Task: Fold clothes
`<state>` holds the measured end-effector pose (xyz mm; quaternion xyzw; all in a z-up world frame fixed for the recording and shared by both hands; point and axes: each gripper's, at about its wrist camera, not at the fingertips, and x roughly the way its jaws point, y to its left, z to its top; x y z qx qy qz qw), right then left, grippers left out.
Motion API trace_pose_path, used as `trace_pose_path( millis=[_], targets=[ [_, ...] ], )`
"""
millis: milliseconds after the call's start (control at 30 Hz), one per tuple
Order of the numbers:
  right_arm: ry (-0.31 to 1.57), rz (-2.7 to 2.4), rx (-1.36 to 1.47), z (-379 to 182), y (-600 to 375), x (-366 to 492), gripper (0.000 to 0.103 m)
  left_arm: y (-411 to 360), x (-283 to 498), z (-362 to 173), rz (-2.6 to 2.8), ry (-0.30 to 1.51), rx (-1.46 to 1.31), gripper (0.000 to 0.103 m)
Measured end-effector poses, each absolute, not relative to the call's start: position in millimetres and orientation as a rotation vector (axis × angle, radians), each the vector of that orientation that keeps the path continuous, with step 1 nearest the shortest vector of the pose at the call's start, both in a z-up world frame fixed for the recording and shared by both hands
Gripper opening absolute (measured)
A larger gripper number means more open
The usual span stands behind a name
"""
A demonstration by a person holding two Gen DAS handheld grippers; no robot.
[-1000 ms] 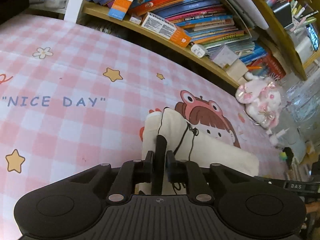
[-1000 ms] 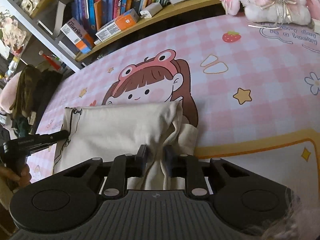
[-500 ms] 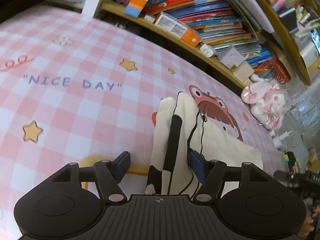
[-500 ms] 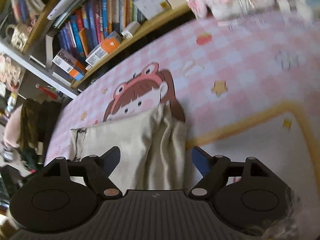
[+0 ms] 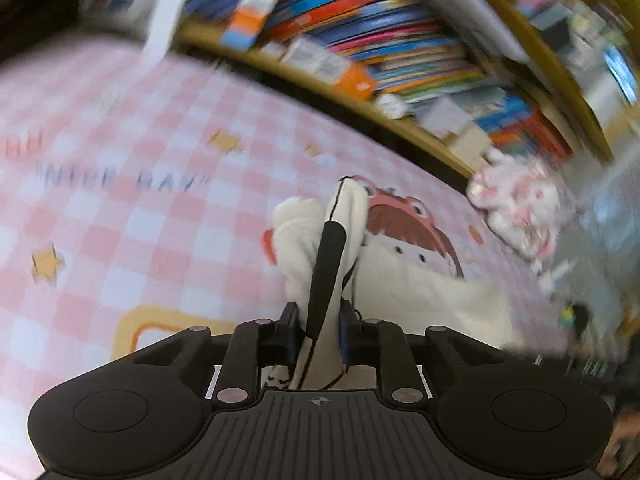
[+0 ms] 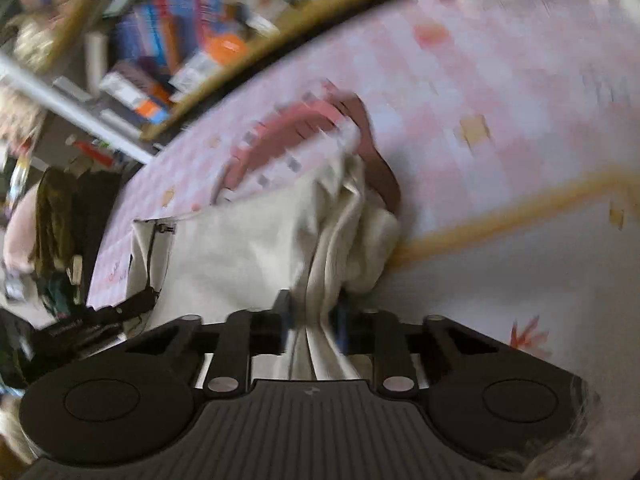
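The cream garment [image 5: 420, 292] is spread across the pink checked tabletop [image 5: 120, 216], over a printed cartoon girl. One edge is clamped by the left hand-held gripper [image 5: 318, 332], the other by the right hand-held gripper [image 6: 314, 326]. A bookshelf [image 5: 400, 52], packed with books, is seen at 12 o'clock; a plush toy [image 5: 520, 208] at 2.

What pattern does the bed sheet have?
Pink and white checks on the bed sheet, clearest in the left wrist view.
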<state>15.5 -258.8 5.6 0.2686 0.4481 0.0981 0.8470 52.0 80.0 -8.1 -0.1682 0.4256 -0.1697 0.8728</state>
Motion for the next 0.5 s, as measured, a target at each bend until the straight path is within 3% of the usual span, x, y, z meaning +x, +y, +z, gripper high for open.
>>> trace_pose_path(
  millis=[67,233,267,300,333,367,433,500],
  targets=[
    [0.891,0.23,0.5,17,-255,12,0.017,80,51,-10,-0.359,0.906,-0.344,0.019],
    [0.922,0.227,0.54,10,-263,14,0.02,94,60,-28,-0.332,0.957,-0.451,0.033],
    [0.935,0.223,0.57,6,-266,15,0.024,96,61,-29,-0.334,0.961,-0.466,0.04],
    [0.948,0.22,0.599,2,-270,15,0.033,97,62,-31,-0.339,0.964,-0.472,0.047],
    [0.96,0.216,0.628,-1,-273,16,0.047,98,62,-32,-0.344,0.967,-0.478,0.061],
    [0.973,0.212,0.658,-5,-276,16,0.051,99,63,-34,-0.346,0.968,-0.488,0.066],
    [0.998,0.204,0.714,-12,-282,18,0.062,101,63,-38,-0.342,0.965,-0.518,0.067],
    [1.023,0.2,0.736,-17,-283,19,0.064,101,64,-40,-0.338,0.959,-0.547,0.068]
  ],
)
